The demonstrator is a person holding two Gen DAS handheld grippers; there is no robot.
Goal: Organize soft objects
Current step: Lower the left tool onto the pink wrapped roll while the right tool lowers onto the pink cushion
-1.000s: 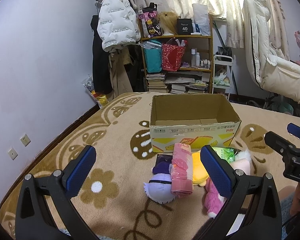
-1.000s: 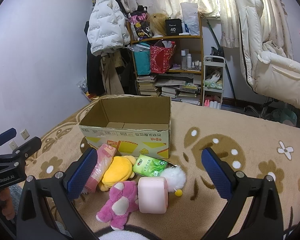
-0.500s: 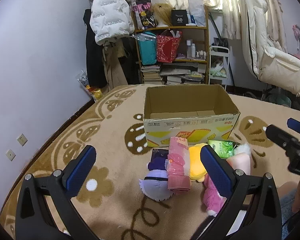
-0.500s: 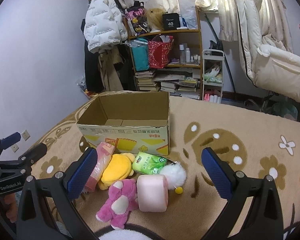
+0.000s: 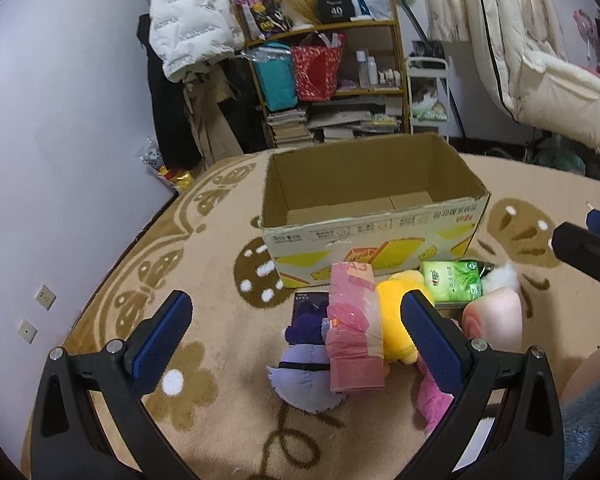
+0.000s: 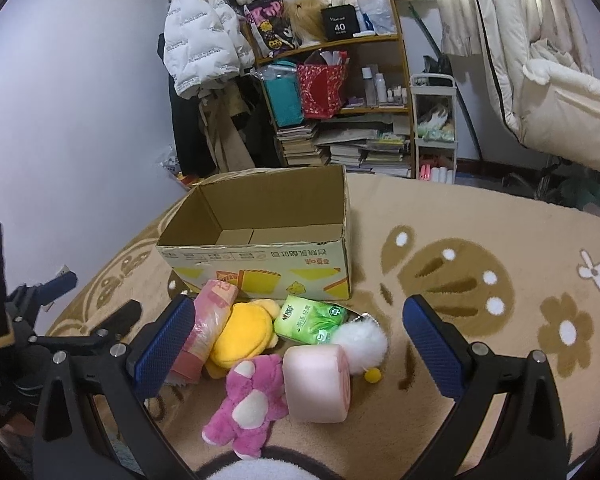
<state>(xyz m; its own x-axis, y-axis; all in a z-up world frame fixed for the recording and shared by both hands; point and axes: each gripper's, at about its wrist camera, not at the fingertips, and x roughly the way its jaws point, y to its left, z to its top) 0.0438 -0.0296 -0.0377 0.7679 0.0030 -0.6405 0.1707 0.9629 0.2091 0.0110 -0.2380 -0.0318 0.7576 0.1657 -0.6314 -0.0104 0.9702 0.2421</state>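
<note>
An open, empty cardboard box (image 5: 372,216) (image 6: 260,256) stands on the carpet. In front of it lie soft items: a pink plastic roll (image 5: 354,332) (image 6: 208,320), a purple plush (image 5: 304,372), a yellow plush (image 5: 396,320) (image 6: 240,332), a green tissue pack (image 5: 452,284) (image 6: 312,320), a pink cylinder cushion (image 5: 494,320) (image 6: 316,384), a pink bear plush (image 6: 248,400) and a white pompom (image 6: 362,344). My left gripper (image 5: 296,344) is open above the purple plush and roll. My right gripper (image 6: 300,352) is open above the cushion and bear.
A shelf (image 6: 340,92) with bags, books and bottles stands behind the box. A white jacket (image 5: 188,20) hangs at the left, a white trolley (image 6: 434,128) and bedding (image 6: 560,92) at the right. The patterned carpet (image 6: 500,264) spreads to the right of the box.
Both grippers have moved forward and lower toward the pile and box. Both stay open and empty.
</note>
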